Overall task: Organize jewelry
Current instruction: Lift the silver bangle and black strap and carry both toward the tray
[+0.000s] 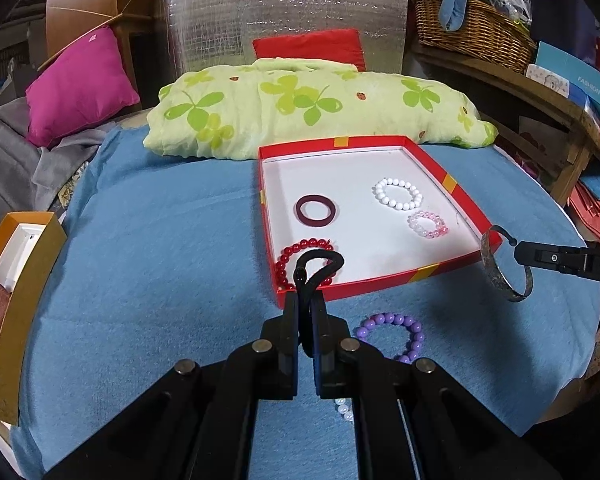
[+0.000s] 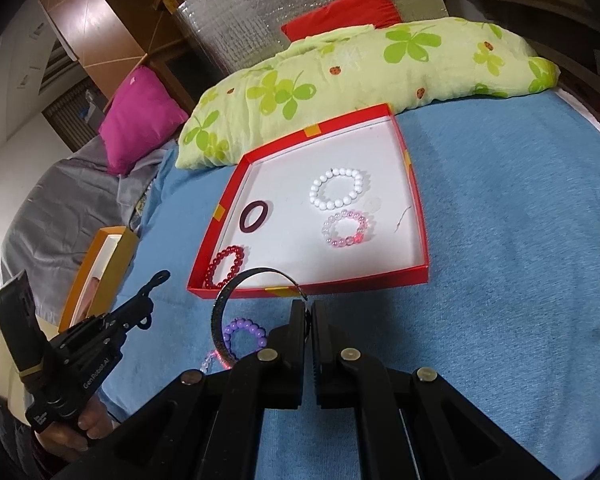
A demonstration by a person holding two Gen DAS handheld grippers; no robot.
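My left gripper [image 1: 305,300] is shut on a black elastic band [image 1: 320,262], which loops up over the near left corner of the red tray [image 1: 452,200]. In the tray lie a dark red ring [image 1: 316,210], a white bead bracelet [image 1: 398,193], a pink bead bracelet [image 1: 428,224] and a red bead bracelet [image 1: 300,254]. My right gripper [image 2: 309,312] is shut on a silver cuff bangle [image 2: 236,280], held just off the tray's near edge [image 2: 340,280]. A purple bead bracelet [image 2: 246,332] and a pale bead bracelet [image 2: 212,360] lie on the blue cloth [image 2: 500,280].
An orange box [image 1: 20,280] with a white inside stands at the left edge of the cloth. A green clover-print pillow [image 1: 300,108] lies right behind the tray. A pink cushion [image 1: 80,88] sits at the back left, a wicker basket [image 1: 472,28] on a shelf at the back right.
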